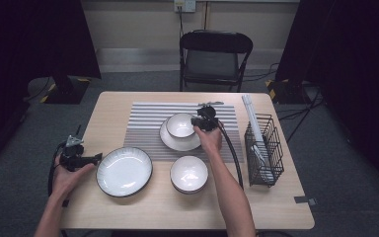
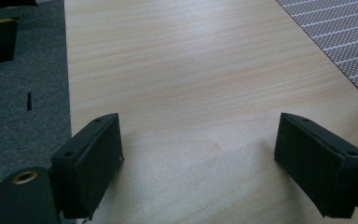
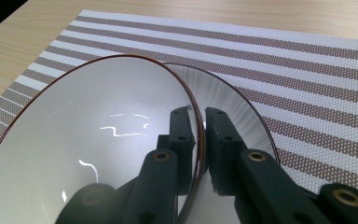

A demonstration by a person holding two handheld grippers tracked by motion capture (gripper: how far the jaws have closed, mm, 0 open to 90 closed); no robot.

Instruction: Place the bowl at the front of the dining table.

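Note:
My right gripper (image 1: 197, 122) (image 3: 200, 126) is shut on the rim of a small white bowl (image 1: 179, 124) (image 3: 84, 140), one pad inside and one outside. The bowl sits over a white saucer plate (image 1: 173, 142) (image 3: 242, 112) on the striped placemat (image 1: 143, 123) (image 3: 307, 84); whether it rests on the plate I cannot tell. My left gripper (image 1: 97, 158) (image 2: 200, 161) is held low at the table's left edge, jaws wide open over bare wood with nothing between them. A large white plate (image 1: 124, 171) lies just right of it, and a second white bowl (image 1: 189, 173) stands near the front.
A black wire basket (image 1: 263, 148) with white sticks stands at the right side of the wooden table (image 1: 276, 207). A black folding chair (image 1: 214, 57) is behind the table. The right gripper's cable (image 1: 233, 148) trails beside the forearm.

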